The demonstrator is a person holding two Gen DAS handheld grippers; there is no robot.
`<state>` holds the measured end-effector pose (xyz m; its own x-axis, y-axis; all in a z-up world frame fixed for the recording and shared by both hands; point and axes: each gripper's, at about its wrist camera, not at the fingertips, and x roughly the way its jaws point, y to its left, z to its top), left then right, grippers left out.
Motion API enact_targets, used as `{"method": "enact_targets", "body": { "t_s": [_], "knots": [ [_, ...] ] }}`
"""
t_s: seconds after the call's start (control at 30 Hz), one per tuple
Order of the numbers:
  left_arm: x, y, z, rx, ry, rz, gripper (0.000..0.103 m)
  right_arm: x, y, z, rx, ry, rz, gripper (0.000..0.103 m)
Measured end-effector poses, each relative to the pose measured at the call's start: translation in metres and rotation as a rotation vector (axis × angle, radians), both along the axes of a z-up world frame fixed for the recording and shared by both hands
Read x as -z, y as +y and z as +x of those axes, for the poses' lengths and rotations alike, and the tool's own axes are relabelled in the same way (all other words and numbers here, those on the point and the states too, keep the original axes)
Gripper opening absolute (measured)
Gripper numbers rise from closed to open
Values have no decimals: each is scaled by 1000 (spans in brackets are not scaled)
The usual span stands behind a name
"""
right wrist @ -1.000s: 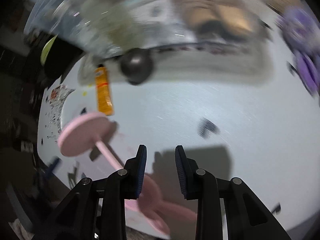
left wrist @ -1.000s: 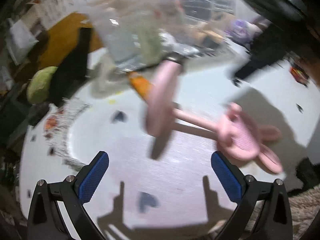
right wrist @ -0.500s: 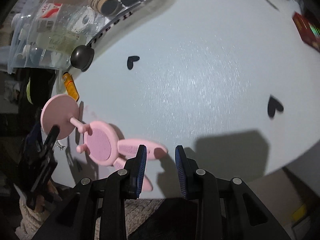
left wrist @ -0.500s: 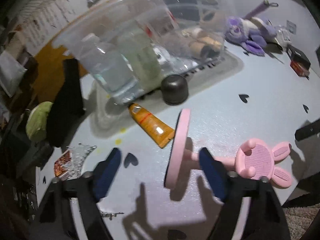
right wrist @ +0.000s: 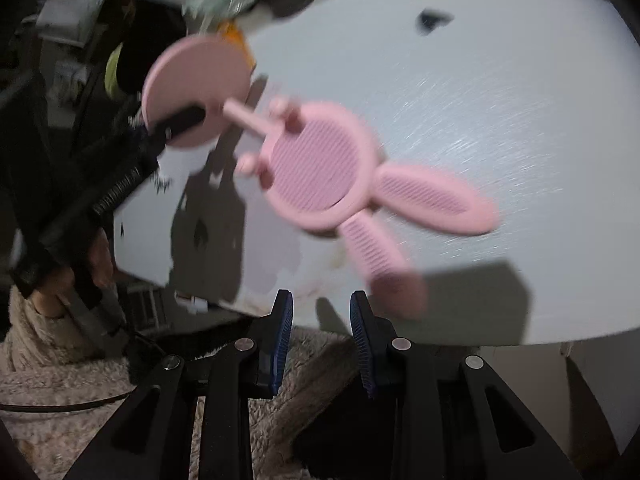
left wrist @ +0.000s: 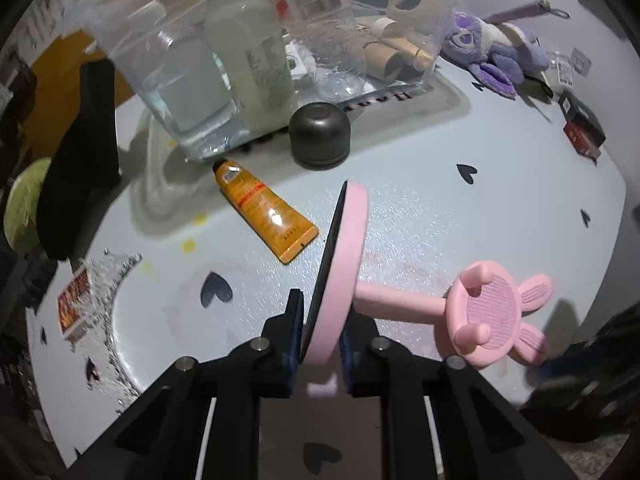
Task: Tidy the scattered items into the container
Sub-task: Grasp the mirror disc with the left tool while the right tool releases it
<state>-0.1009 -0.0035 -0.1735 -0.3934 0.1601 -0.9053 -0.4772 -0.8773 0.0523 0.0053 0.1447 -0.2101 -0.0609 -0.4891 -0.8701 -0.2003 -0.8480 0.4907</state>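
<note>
My left gripper (left wrist: 319, 344) is shut on the round disc end of a pink bunny stand (left wrist: 344, 264); its stem leads right to the bunny-shaped head (left wrist: 496, 312) lying on the pale table (left wrist: 460, 216). In the right wrist view the same pink stand (right wrist: 320, 168) shows with the left gripper's finger (right wrist: 176, 122) clamped on its disc. My right gripper (right wrist: 321, 332) is nearly closed and empty, at the table's near edge below the bunny ears. A clear plastic container (left wrist: 256, 40) with bottles stands at the back.
An orange tube (left wrist: 262, 210) and a dark round cap (left wrist: 320, 136) lie in front of the container. A purple plush toy (left wrist: 488, 52) and a small dark-red box (left wrist: 582, 132) are at the back right. A foil snack wrapper (left wrist: 80, 300) lies left.
My left gripper moved forward and closed on the pink disc; it was open a second ago. My right gripper swung back toward the table's near edge, closer to the bunny head.
</note>
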Motion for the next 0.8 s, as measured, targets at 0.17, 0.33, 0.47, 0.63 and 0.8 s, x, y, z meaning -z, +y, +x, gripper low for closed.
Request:
{"method": "enact_targets", "body": {
  "t_s": [0.17,0.33,0.47,0.63,0.8],
  "knots": [
    [1,-14,-4,-70,-88,92,16,16,-14,-12,-11,-30,8,30],
    [2,-14,6,-66,-90,76,16,11,2,-32,87,5,51,30],
    [4,-8,13,-54,-69,35,16,10,16,-48,147,15,65,30],
    [4,-17,3,-121,-123,91,16,16,35,-44,302,32,-76,30],
    [3,-32,-9,-189,-195,179,16,27,65,-10,594,39,-268,30]
  ]
}}
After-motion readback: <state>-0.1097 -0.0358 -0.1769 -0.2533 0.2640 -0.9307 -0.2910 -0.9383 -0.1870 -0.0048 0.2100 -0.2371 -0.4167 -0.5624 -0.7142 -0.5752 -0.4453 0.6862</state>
